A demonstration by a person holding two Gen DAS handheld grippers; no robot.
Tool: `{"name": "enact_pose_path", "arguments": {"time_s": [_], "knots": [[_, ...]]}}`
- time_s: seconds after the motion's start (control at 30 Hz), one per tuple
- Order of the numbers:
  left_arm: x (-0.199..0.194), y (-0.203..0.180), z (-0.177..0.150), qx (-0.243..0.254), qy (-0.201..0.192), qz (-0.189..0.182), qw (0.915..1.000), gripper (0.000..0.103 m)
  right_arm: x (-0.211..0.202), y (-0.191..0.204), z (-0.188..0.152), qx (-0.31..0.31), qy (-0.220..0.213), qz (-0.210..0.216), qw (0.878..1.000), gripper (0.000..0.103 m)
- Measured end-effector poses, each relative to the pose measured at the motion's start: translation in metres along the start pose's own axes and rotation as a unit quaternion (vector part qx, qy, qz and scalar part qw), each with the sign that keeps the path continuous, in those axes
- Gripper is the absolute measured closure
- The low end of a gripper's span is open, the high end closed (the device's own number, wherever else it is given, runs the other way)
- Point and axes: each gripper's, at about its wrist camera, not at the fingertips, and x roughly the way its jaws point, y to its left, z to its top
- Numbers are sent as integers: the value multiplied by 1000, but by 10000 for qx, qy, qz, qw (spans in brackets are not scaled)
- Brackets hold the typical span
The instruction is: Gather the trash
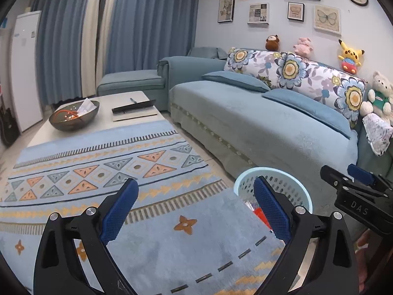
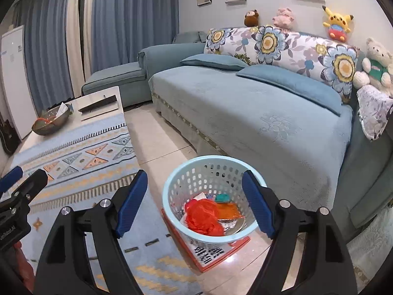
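**Inspector A:** Status: left tool [image 1: 194, 211] and right tool [image 2: 194, 201] both spread wide, nothing held. Trash sits in the pale blue basket [image 2: 172, 186] on the floor beside the sofa [image 2: 258, 113]: a red crumpled bag [image 2: 203, 215] and orange wrapper [image 2: 227, 210].

**Inspector B:** Risks?

**Inspector A:** The basket looks light and perforated, resting on a printed sheet [image 2: 211, 253] over smooth tile. A careless reach could, in my judgement, tip or slide it. Remaining scraps, likely in the bowl [image 1: 73, 120] on the desk [image 1: 103, 123], may be overlooked.
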Motion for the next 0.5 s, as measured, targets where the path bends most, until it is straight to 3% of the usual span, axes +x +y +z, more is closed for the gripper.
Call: {"name": "enact_pose_path", "arguments": {"time_s": [0.17, 0.27, 0.5], "knots": [[12, 0, -7, -101, 151, 2, 9998, 11, 10, -9, -7, 9, 104, 12, 9999, 28], [19, 0, -9, -124, 329, -253, 9991, 11, 15, -10, -8, -61, 128, -57, 9999, 28], [20, -10, -14, 213, 213, -72, 9995, 11, 10, -13, -7, 56, -25, -11, 10000, 28]]}}
